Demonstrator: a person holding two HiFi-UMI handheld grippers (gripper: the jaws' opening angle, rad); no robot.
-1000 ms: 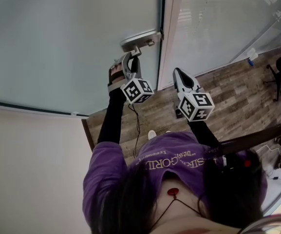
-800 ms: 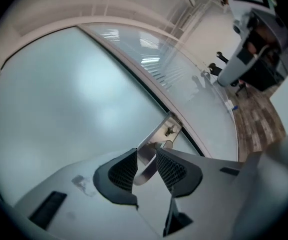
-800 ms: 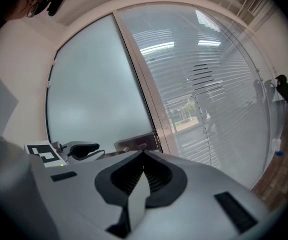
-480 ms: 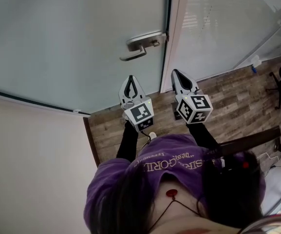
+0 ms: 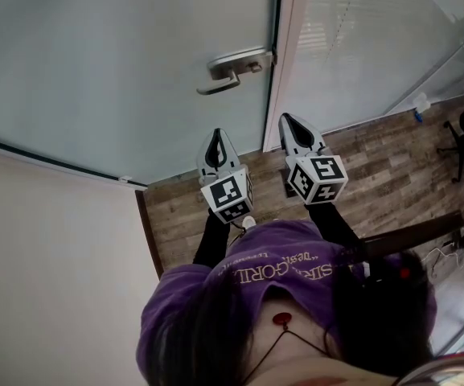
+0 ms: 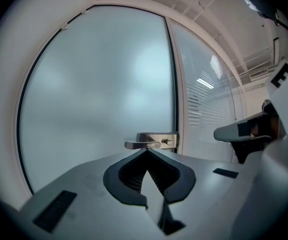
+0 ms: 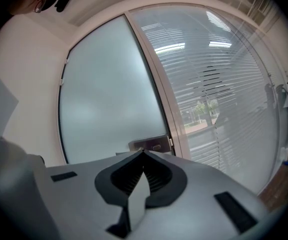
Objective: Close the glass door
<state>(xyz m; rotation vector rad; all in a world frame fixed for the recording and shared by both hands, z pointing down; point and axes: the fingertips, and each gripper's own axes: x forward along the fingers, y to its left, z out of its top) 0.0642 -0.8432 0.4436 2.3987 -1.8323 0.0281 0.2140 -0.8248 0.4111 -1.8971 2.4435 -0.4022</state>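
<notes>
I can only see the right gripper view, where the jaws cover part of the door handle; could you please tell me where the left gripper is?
Observer: In the head view, the left gripper hangs below the door handle, clear of it, beside the right gripper.
Operator: Thank you. Are its jaws holding anything?
Observer: No. The left gripper view shows its jaws together with nothing between them.
Operator: And is the handle free?
Observer: Yes. The left gripper view shows the whole door handle, its lever pointing away from the white frame, with nothing touching it.
</notes>
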